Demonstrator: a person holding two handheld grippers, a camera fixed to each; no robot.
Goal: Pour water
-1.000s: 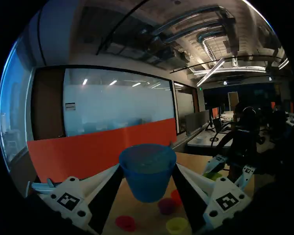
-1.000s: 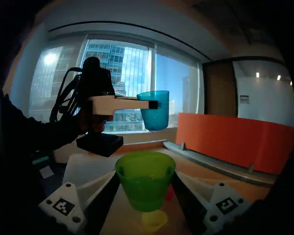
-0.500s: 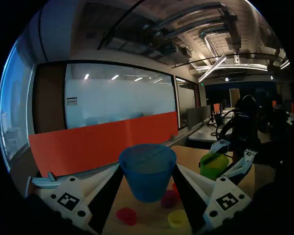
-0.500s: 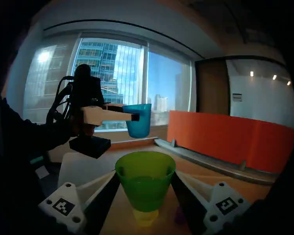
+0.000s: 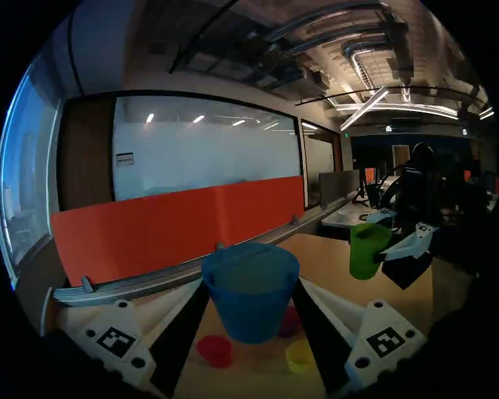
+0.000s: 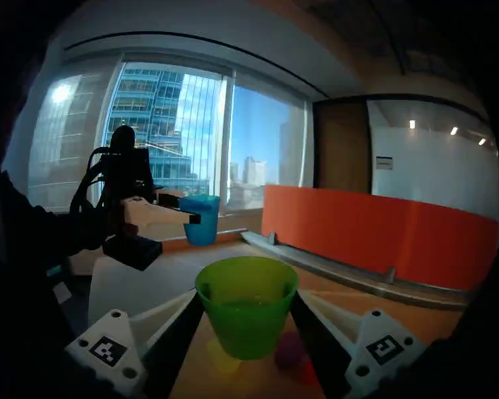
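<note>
The left tongs are clenched on the blue cup, one finger pressing each side of its wall just under the rim. It hangs upright and level above the table. A grip that high on a tapered cup should keep it from slipping down between the fingers. In the right gripper view the same cup shows small and far off at the left, in front of the window. Whether it holds any water I cannot tell through its tinted wall.

Below the carried cup, a small red cup, a small purple cup and a small yellow cup stand on the table (possibly there to receive a pour, though nothing here settles that).

Farther right, the right tongs grasp the green cup the same way, with fingers on opposite sides and the rim level. A faint line low inside it looks like a water surface, which would explain the careful upright hold. In the left gripper view it hangs at the right, above the far part of the table, well apart from the blue cup.

By my reading the pour has not begun. Neither rim is tipped, and the two cups must first come near each other, or over a small cup.
</note>
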